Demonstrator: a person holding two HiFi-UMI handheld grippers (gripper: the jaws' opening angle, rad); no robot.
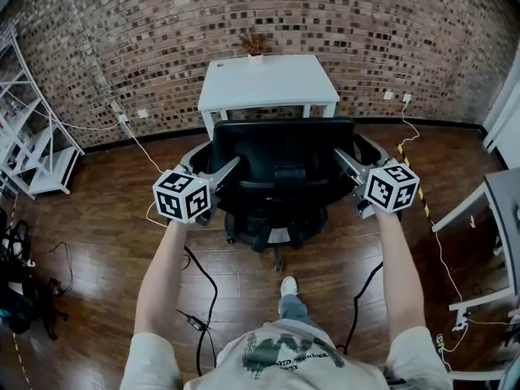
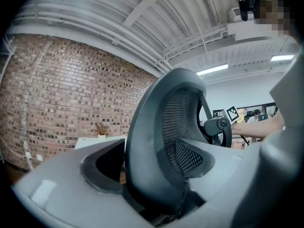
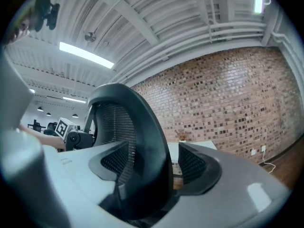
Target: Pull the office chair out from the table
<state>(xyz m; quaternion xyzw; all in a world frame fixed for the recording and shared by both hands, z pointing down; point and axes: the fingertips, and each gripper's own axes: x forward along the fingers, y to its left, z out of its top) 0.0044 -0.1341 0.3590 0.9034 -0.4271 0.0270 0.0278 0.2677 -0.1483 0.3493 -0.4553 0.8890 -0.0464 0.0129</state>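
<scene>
your left gripper [image 1: 232, 167] and right gripper [image 1: 342, 158] straddle the office chair [image 1: 280, 154] backrest edges, jaws wide (pads not clamping).

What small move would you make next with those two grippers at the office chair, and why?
Probably close both grippers. The left gripper and right gripper each straddle a side edge of the backrest of the office chair, but their jaws stand apart, with gaps beside the frame. The chair sits close to the white table, so a firm hold should come before pulling.
</scene>
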